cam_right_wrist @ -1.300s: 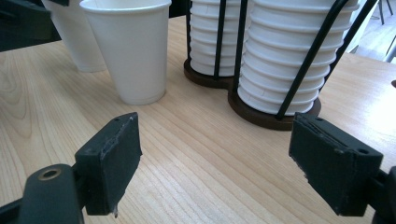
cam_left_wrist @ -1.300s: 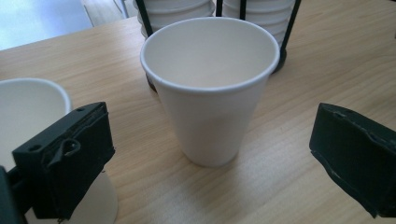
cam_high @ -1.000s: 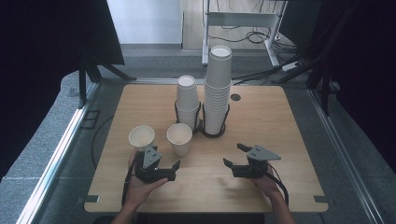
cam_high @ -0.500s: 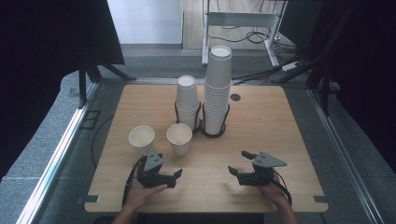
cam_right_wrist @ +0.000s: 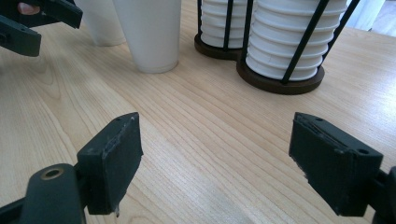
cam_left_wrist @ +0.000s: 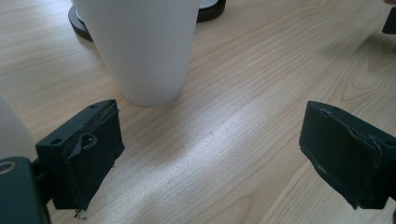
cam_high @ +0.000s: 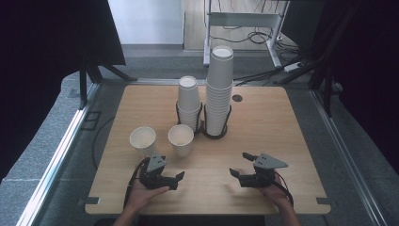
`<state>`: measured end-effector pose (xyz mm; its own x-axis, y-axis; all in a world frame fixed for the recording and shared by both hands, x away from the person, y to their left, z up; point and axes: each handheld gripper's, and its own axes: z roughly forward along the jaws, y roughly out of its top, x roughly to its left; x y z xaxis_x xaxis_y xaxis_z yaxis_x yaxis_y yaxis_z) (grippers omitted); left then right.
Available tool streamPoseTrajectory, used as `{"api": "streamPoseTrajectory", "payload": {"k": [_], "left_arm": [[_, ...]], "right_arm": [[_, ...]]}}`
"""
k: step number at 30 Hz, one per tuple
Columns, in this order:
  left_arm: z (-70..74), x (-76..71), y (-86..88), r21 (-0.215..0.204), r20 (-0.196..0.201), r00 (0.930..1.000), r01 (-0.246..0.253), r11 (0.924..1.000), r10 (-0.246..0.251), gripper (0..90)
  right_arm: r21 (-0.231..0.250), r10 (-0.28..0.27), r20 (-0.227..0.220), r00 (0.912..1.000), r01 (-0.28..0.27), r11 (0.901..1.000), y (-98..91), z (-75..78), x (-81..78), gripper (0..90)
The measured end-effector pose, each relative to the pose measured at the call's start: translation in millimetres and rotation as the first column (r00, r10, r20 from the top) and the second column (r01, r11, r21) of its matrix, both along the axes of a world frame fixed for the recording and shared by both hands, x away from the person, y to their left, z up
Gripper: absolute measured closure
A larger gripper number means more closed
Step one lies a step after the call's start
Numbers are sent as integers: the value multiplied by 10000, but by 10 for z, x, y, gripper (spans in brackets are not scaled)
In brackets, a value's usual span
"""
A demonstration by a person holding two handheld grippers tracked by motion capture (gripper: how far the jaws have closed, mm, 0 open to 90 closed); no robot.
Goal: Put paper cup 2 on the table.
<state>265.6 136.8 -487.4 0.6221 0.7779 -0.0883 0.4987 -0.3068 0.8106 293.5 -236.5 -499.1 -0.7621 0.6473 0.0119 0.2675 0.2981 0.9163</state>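
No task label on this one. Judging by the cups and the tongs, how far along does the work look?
Two single paper cups, the left cup and the right cup, already stand loose in front of the holder, apart from the short stack and tall stack. Nothing is in hand: left tongs and right tongs are open and empty near the table's front edge. What remains is unclear.
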Motion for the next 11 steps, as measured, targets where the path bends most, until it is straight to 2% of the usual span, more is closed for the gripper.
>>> {"api": "streamPoseTrajectory", "payload": {"k": [2,7,11], "left_arm": [[-6,7,-2,66,-8,10000,-59,10000,59,64],[3,1,-4,-110,21,10000,-52,9999,52,65],[9,-18,0,-162,38,10000,-52,9999,52,64]], "right_arm": [[-31,-23,28,10000,23,10000,-3,2,1,170],[-82,-168,-38,9999,168,9998,-8,7,17,164],[-489,-331,-207,9992,321,9983,27,7,39,152]]}}
